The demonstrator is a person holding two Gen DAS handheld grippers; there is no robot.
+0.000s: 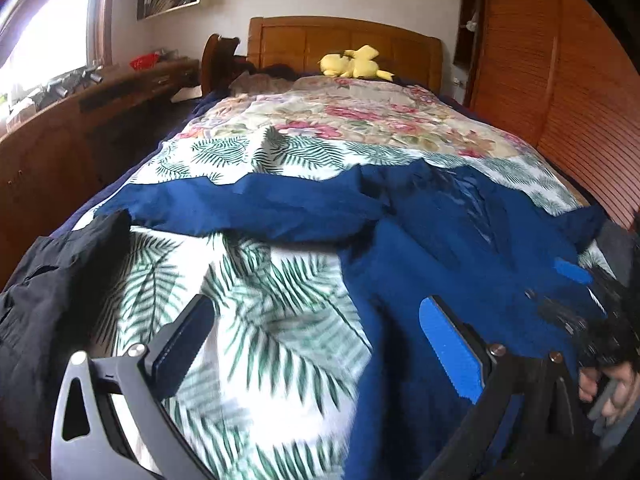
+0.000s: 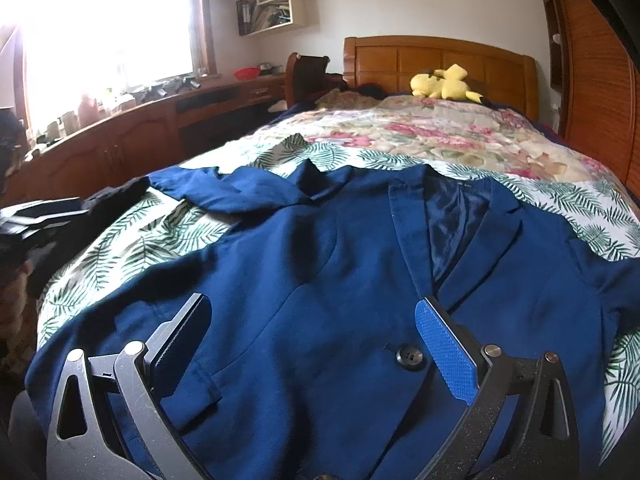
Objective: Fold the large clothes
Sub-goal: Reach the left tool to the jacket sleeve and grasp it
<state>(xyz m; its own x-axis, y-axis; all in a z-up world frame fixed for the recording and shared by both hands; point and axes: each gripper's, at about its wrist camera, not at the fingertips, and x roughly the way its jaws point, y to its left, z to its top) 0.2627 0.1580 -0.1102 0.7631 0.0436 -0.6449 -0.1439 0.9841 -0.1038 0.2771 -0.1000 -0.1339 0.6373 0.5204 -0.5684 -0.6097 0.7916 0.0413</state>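
A navy blue blazer [image 2: 328,264] lies front up on the bed, lapels and dark lining toward the headboard, one sleeve stretched out to the left [image 1: 240,208]. My right gripper [image 2: 316,328] is open and empty just above the blazer's lower front, near its black button [image 2: 409,358]. My left gripper [image 1: 316,332] is open and empty over the leaf-print sheet [image 1: 248,320] beside the blazer's left edge [image 1: 420,280]. The right gripper also shows at the right edge of the left wrist view [image 1: 568,308].
A black garment [image 1: 52,280] lies at the bed's left edge. A floral quilt [image 1: 340,116] covers the far half, with a yellow plush toy [image 1: 354,63] by the wooden headboard [image 1: 344,40]. A wooden desk [image 2: 120,132] runs along the left, a slatted wardrobe [image 1: 560,80] on the right.
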